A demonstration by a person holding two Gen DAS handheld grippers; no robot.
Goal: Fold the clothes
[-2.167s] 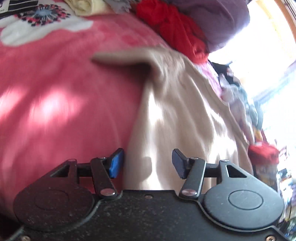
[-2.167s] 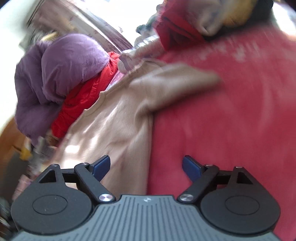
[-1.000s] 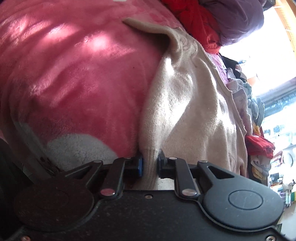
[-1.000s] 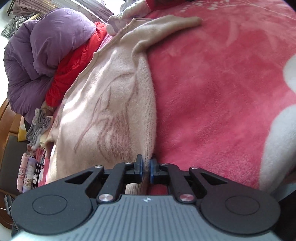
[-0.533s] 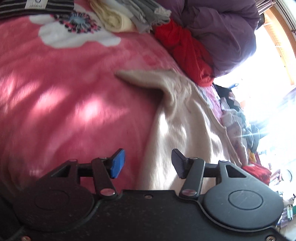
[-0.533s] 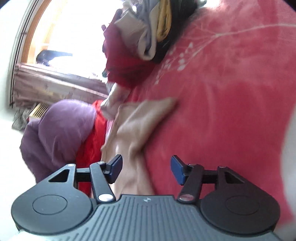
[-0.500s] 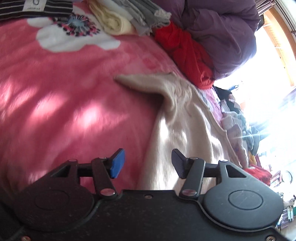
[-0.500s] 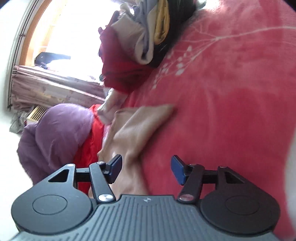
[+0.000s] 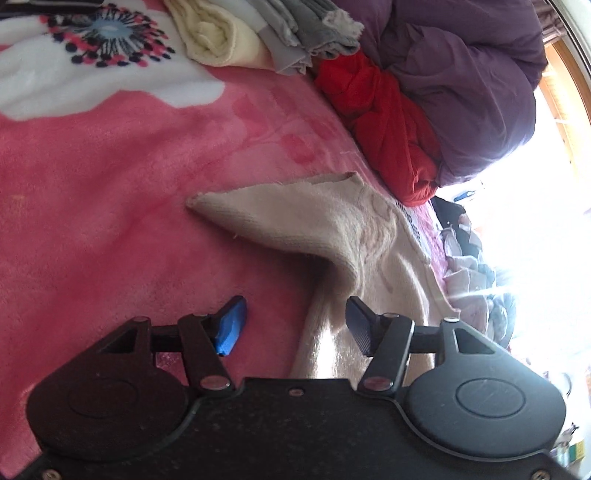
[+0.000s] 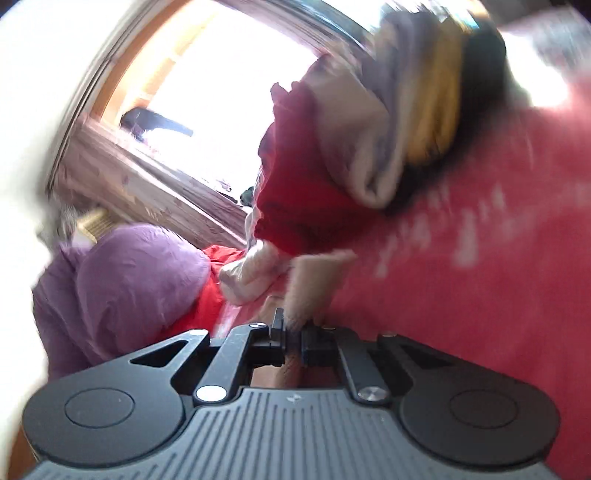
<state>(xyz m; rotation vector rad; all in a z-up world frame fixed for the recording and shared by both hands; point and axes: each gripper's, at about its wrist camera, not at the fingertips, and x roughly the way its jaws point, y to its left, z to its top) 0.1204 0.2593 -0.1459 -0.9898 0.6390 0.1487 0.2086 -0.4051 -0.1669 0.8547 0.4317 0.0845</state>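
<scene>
The beige sweater (image 9: 354,236) lies flat on the pink flower blanket (image 9: 110,206) of the bed, so I can fold it there. One sleeve (image 9: 266,210) sticks out to the side, and I think it should go in over the body next. My right tongs (image 10: 291,338) have just snapped closed on a bit of the beige knit, so I can pull it. My left tongs (image 9: 295,325) have just opened and hold nothing; they hang over the sweater's side edge. Folded clothes (image 9: 266,33), a red garment (image 9: 384,122) and a purple quilt (image 9: 465,85) sit further back, out of my way.
</scene>
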